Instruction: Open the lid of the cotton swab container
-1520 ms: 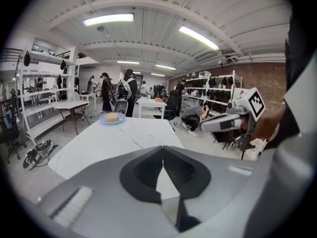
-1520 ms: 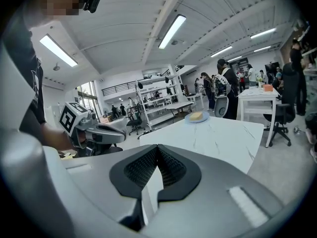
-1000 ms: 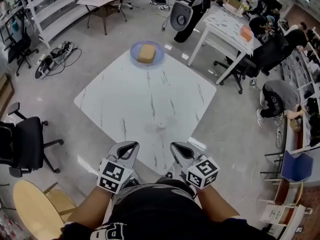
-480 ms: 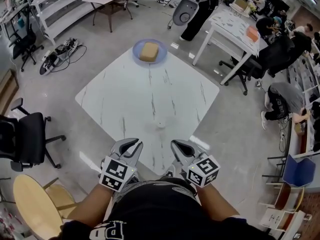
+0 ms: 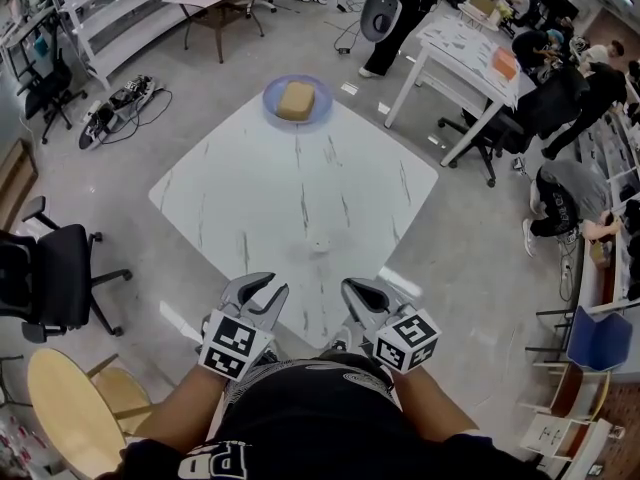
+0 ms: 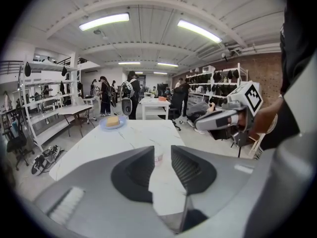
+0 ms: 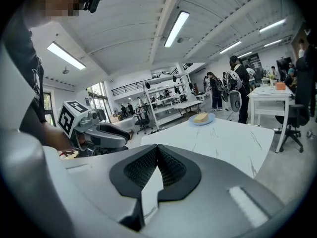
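Note:
The cotton swab container [image 5: 320, 240] is a small clear round tub with its lid on, standing alone on the white marble table [image 5: 250, 188]. In the left gripper view the container [image 6: 158, 157] shows far off through the gap between the jaws. My left gripper [image 5: 268, 287] hovers at the table's near corner; its jaws have just been opening and nothing is between them [image 6: 162, 151]. My right gripper [image 5: 357, 290] is beside it, shut and empty [image 7: 157, 148]. Both are well short of the container.
A blue plate [image 5: 274, 108] with a tan block [image 5: 296, 100] sits at the table's far corner. Around the table are a black office chair [image 5: 50, 278], a round wooden stool [image 5: 70, 408], white desks [image 5: 460, 43] and several people at the right.
The left gripper's jaws have parted from shut to a clear gap. Both hands stay near the table's near corner and the right gripper stays shut.

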`<state>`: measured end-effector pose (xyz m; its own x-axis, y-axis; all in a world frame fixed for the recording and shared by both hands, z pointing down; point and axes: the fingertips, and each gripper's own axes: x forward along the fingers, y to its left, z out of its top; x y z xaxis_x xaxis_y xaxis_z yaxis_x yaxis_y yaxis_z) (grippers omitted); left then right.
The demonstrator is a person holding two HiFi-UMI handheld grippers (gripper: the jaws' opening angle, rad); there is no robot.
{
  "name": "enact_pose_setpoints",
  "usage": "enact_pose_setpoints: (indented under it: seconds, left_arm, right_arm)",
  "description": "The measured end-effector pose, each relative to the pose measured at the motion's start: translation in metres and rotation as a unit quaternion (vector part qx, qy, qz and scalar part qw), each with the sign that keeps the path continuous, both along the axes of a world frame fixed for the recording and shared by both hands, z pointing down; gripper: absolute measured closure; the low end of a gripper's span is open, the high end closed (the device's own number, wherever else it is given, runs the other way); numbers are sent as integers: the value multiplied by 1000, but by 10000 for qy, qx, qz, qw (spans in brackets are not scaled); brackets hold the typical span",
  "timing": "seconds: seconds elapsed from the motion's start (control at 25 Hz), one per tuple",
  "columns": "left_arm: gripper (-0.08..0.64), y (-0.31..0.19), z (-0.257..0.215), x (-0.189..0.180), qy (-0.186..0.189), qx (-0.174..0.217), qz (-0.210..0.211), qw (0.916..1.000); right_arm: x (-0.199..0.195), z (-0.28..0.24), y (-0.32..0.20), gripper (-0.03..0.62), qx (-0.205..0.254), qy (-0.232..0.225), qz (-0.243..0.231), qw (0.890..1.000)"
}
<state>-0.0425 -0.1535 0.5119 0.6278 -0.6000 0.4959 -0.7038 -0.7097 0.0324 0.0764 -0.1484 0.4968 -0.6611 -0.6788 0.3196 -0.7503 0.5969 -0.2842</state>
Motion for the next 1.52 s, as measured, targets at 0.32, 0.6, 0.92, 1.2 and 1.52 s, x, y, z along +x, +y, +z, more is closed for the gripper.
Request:
enact_pose_setpoints:
  seconds: [0.32, 0.6, 0.92, 1.2, 1.52]
  left_arm:
    - [371, -1, 0, 0, -46, 12, 58, 10000]
    - [350, -4, -1, 4, -41, 34, 157, 9999]
    - [310, -4, -3, 11, 63, 94, 240, 9996]
    - [272, -6, -5, 14, 144, 118, 238, 9995]
    - [272, -4, -1, 17, 77, 73, 306, 9995]
  right_arm:
    - [3, 0, 3, 592, 10, -40, 97, 9999]
    - [5, -1, 3, 592, 17, -14, 111, 9999]
    - [9, -2, 3, 592, 26, 36, 107, 9999]
    - [11, -3, 3, 592, 23, 65, 94, 9999]
    - [12, -1, 3, 592, 18, 80, 97, 9999]
